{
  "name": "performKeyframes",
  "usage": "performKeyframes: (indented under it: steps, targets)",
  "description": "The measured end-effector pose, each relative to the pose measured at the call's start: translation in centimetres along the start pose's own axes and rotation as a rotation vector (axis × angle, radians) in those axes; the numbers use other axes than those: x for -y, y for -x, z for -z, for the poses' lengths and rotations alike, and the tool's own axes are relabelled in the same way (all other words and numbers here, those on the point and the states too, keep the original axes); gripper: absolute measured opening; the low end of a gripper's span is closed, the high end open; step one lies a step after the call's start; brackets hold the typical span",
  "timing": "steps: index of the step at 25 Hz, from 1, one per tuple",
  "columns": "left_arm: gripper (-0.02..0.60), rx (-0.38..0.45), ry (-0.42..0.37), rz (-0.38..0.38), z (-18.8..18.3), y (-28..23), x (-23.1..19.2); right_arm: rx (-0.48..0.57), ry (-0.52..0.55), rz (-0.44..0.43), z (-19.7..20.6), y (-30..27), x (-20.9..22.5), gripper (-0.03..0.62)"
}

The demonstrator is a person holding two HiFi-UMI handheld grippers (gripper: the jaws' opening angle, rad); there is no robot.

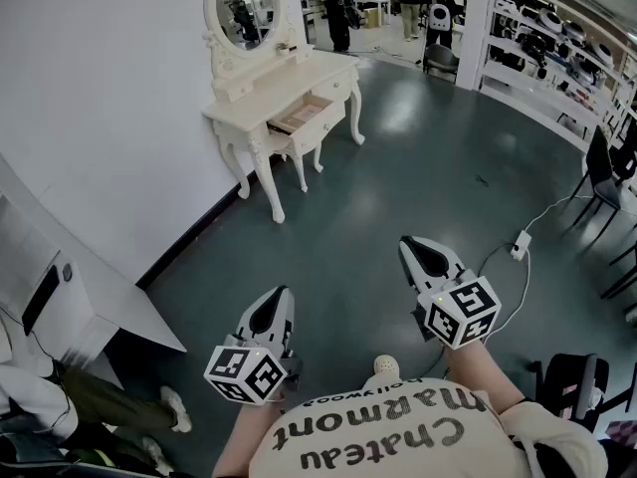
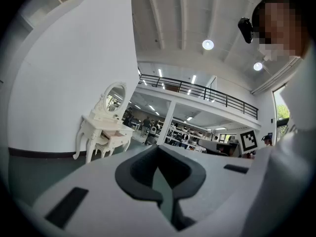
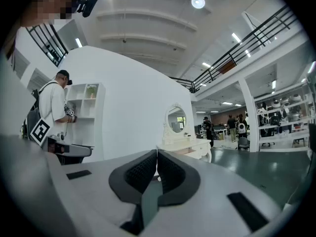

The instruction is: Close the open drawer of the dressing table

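Note:
A white dressing table [image 1: 289, 88] with an oval mirror stands against the wall, far ahead of me on the left. Its drawer [image 1: 305, 116] is pulled out toward the room. The same table [image 2: 104, 130] shows small in the left gripper view, and the table [image 3: 186, 144] is small in the right gripper view too. My left gripper [image 1: 284, 294] and right gripper [image 1: 405, 244] are both held level close to my body, well short of the table. Each has its jaws closed together with nothing between them. The left gripper's tip [image 2: 158, 147] and the right gripper's tip [image 3: 156, 152] both point toward the table.
Dark green floor [image 1: 398, 187] stretches between me and the table. A white cabinet [image 1: 70, 297] and a seated person's leg [image 1: 109, 406] are at lower left. A cable with a power block [image 1: 520, 244] lies right. Chairs [image 1: 607, 177], shelving [image 1: 557, 48] and several people stand farther off.

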State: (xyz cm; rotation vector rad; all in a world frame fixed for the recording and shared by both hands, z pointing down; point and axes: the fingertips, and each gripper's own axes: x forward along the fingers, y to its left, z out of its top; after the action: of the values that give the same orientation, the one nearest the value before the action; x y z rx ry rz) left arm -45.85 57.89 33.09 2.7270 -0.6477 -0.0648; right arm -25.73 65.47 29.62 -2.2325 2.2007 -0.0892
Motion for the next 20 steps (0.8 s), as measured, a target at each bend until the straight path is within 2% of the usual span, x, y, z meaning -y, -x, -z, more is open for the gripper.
performKeyframes:
  steps: [3,10,13,20]
  targets:
    - [0.008,-0.015,-0.044,0.002,0.3,-0.2,0.0,-0.006,-0.011,-0.002,0.4,-0.3,-0.1,0.029]
    - [0.008,-0.017,-0.007,0.012,0.5,-1.9,-0.9,-0.018,-0.028,0.0,1.2,-1.8,1.2,0.029]
    - [0.006,-0.013,0.01,0.017,0.7,-3.7,-1.6,0.003,-0.089,0.004,1.5,-3.0,3.0,0.029]
    - [0.008,-0.012,-0.032,-0.011,-0.5,-11.3,-3.8,0.029,-0.158,-0.04,1.2,-9.3,9.0,0.029]
